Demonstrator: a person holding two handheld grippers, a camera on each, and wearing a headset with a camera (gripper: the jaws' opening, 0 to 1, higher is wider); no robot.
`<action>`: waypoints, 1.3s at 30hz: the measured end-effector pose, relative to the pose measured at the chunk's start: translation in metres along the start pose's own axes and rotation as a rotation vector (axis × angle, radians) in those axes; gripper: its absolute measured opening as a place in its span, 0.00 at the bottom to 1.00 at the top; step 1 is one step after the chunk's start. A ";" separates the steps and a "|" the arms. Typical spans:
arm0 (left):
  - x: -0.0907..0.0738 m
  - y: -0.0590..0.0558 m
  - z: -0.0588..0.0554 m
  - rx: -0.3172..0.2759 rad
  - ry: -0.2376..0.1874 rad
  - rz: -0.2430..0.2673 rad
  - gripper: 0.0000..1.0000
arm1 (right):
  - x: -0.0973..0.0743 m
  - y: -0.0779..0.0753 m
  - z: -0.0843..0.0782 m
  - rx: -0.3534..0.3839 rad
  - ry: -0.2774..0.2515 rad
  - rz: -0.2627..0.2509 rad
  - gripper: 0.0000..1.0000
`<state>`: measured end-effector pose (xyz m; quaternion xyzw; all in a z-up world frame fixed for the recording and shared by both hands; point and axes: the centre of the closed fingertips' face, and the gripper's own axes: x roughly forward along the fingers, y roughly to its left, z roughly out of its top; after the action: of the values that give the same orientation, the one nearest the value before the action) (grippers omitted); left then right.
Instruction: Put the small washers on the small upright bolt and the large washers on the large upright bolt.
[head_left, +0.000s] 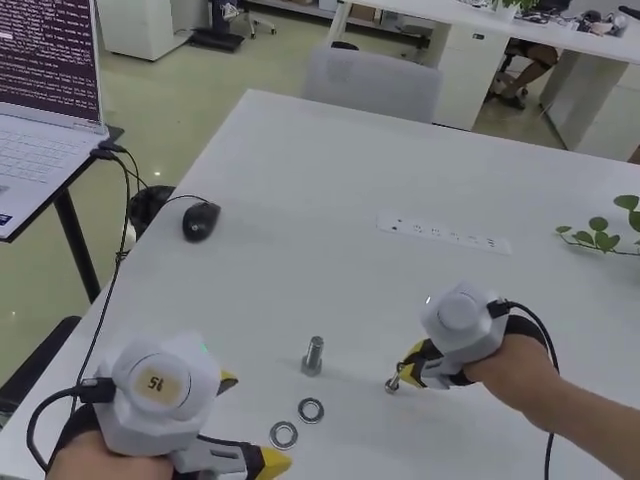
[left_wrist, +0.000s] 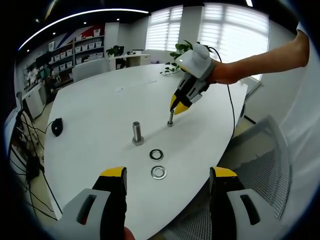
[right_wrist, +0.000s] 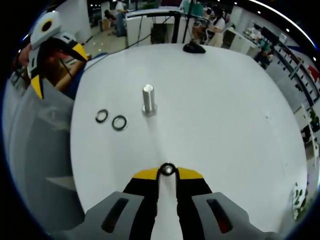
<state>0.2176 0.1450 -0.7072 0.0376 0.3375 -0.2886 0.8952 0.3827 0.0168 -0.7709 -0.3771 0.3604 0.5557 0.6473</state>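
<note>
At small bolt (left_wrist: 170, 121) top, R tool (right_wrist: 168, 175) clamped on small washer (right_wrist: 167, 169); L tool (left_wrist: 168, 173) apart, behind large washers (left_wrist: 156, 154).

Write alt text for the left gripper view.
Two washers lie flat on a white table just ahead of the open jaws of the left gripper, with a large bolt standing upright behind them. Further on, the right gripper points down, its tips at the top of a small bolt.

Laptop (head_left: 40, 120) cut by left edge, small bolt (head_left: 393, 383) partly hidden by right gripper (head_left: 405, 368)
</note>
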 end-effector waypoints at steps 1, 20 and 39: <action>0.000 0.000 0.000 0.000 0.002 0.000 0.67 | 0.000 0.000 0.000 -0.001 0.001 0.000 0.14; 0.002 -0.001 0.002 0.008 0.005 -0.007 0.67 | 0.029 0.002 -0.016 0.051 0.041 0.017 0.14; -0.002 0.003 0.000 0.000 0.005 0.007 0.67 | 0.024 0.020 -0.052 0.313 -0.030 -0.038 0.18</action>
<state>0.2181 0.1483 -0.7062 0.0396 0.3395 -0.2854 0.8954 0.3635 -0.0169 -0.8181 -0.2701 0.4258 0.4860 0.7138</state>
